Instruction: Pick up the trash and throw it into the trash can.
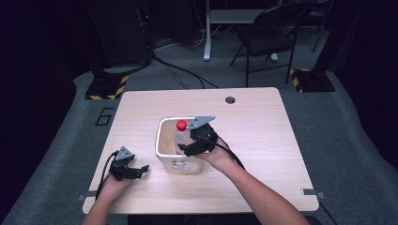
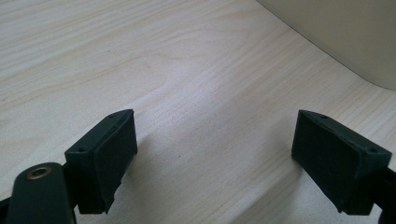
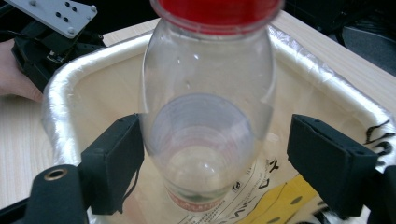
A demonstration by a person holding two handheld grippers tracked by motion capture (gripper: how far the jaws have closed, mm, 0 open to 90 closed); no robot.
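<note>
Near the middle of the table [image 1: 253, 112], a little toward my near edge, sits a pale tub [image 1: 164, 154] with a shiny bag lining its rim. A clear bottle [image 1: 182, 137] with a red cap [image 1: 181, 124] stands inside the tub, leaning a bit. My right gripper [image 1: 187, 145] reaches over the tub's right wall, and its jaws sit on either side of the bottle. In the right gripper view the bottle [image 3: 208, 121] is between the two black pads. The left pad [image 3: 116, 158] is right at the glassy side, and the right pad [image 3: 327, 158] stands apart from it with a gap. So the jaws are partly open and are not squeezing the bottle. I can see a printed label low on the bottle.

My left gripper [image 1: 138, 171] rests by the near left corner of the table, well apart from the tub. Its jaws are wide open with nothing but bare wood between them.
</note>
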